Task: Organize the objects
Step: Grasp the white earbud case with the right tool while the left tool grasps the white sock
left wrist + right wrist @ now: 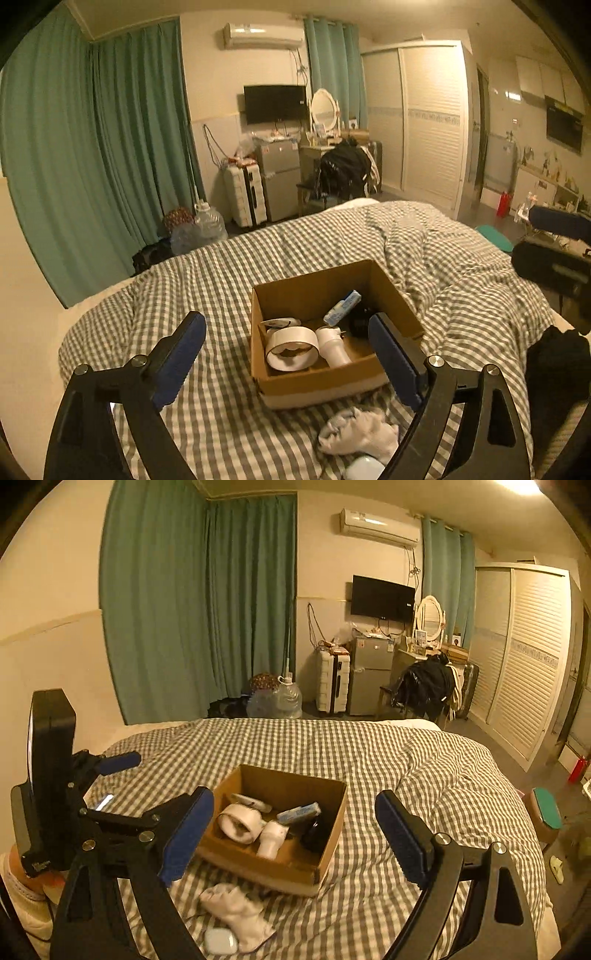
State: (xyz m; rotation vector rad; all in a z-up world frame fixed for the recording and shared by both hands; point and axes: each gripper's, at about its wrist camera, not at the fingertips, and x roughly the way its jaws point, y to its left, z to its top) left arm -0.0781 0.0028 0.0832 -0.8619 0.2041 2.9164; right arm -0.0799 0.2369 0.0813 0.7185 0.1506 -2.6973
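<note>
An open cardboard box (pixel 314 384) sits on the checked bed cover (pixel 221 280). It holds a white tape roll (pixel 291 347), a white bottle (pixel 334 349), a blue-white tube (pixel 341 308) and a dark object (pixel 360 321). A white sock (pixel 360 435) and a small white case (pixel 364 469) lie in front of the box. My left gripper (pixel 288 354) is open and empty above the box's near side. In the right wrist view the box (pixel 295 871), sock (pixel 236 908) and case (pixel 220 941) show. My right gripper (pixel 295 834) is open and empty over the box.
The left gripper's body (pixel 51 775) shows at the left of the right wrist view. A black garment (pixel 554 365) lies on the bed's right edge. Past the bed stand a suitcase (pixel 245 195), a small fridge (pixel 280 181), water jugs (pixel 210 225) and a chair with clothes (pixel 343 170).
</note>
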